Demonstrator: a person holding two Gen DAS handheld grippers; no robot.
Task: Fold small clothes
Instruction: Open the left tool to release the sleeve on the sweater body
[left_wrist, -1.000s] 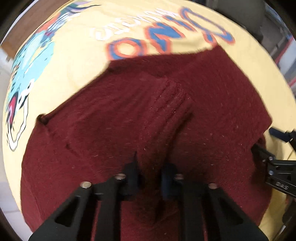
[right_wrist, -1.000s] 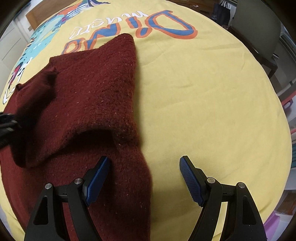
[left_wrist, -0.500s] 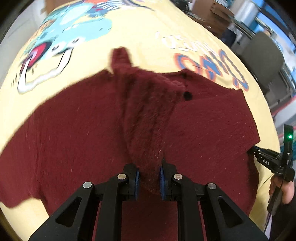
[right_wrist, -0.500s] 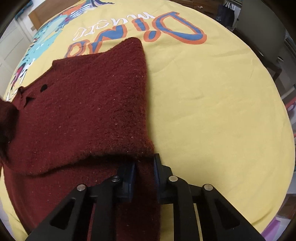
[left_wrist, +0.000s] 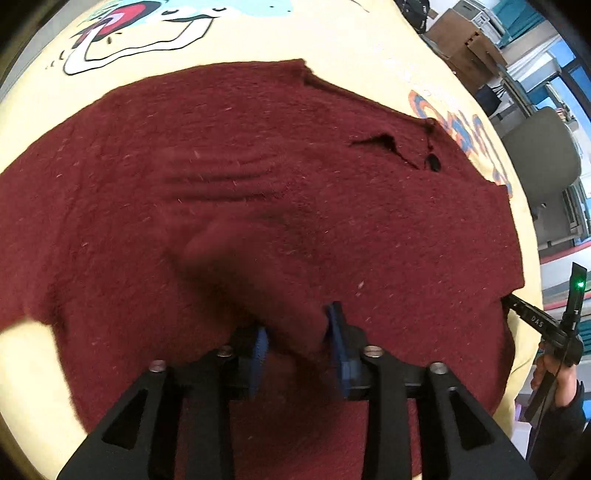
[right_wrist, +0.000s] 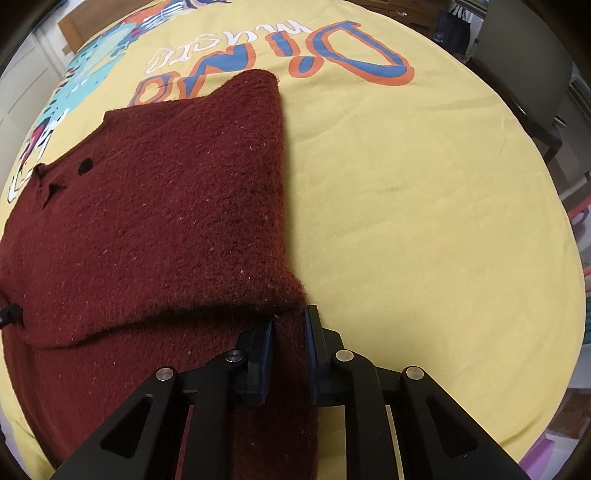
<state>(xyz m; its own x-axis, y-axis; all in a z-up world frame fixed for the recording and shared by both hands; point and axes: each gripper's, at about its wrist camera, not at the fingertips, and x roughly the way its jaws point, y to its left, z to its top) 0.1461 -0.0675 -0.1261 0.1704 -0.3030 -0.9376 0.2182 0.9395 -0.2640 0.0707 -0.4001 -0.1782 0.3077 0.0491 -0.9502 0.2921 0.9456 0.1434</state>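
Observation:
A dark red knitted sweater (left_wrist: 332, 206) lies on the yellow printed cloth (left_wrist: 44, 369). The sweater's right side (right_wrist: 166, 221) is folded over the body. My left gripper (left_wrist: 297, 338) hovers over the middle of the sweater with its jaws opening. A blurred fold of the sleeve still hangs between the blue pads (left_wrist: 260, 345), which stand apart. My right gripper (right_wrist: 289, 332) is shut on the sweater's right edge, just below the folded flap. It also shows in the left wrist view, where the right gripper (left_wrist: 532, 321) meets that edge.
The yellow cloth (right_wrist: 406, 221) carries a large "Dino" print and a cartoon figure. A grey chair (left_wrist: 539, 155) and cardboard boxes (left_wrist: 465, 40) stand beyond the table's far right. A person's hand (left_wrist: 554, 373) holds the right gripper's handle.
The left gripper carried the sleeve across the sweater while rolling, and its jaws have parted. The right gripper went from wide open to shut on the sweater's edge and stayed put.

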